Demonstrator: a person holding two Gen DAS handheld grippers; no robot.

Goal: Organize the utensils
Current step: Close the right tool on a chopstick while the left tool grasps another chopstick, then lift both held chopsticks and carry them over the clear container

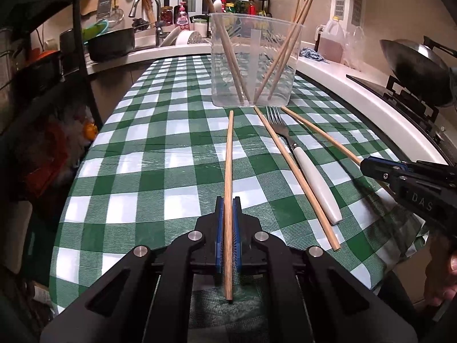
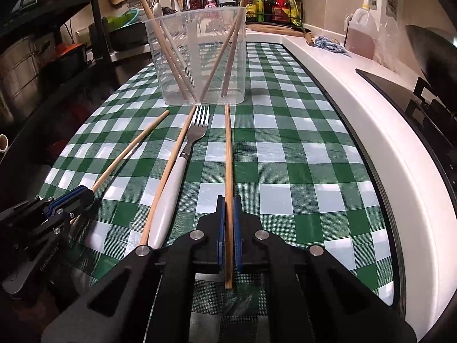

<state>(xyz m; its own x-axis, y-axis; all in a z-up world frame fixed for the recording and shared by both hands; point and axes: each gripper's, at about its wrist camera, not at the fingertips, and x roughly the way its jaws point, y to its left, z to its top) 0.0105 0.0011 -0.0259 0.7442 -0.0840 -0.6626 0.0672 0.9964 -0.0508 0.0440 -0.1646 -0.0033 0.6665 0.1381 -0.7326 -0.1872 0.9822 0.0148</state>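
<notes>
On the green-and-white checked tablecloth [image 1: 160, 148] before the clear plastic tub [image 1: 252, 60] (kitchen counter behind), your left gripper [image 1: 228, 208] and right gripper [image 2: 228, 208] each pinch a wooden chopstick [image 1: 228, 171], flanking the white-handled fork [image 1: 300, 160].

Seven chopsticks [image 1: 229, 171], one fork [image 1: 297, 154], one container [image 1: 254, 60]

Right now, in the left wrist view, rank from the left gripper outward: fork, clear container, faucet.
Measured from the left gripper, shut on a chopstick:
1. Fork, lying on the tablecloth to the right.
2. Clear container, standing straight ahead, chopsticks inside.
3. Faucet, far back left at the sink.
</notes>
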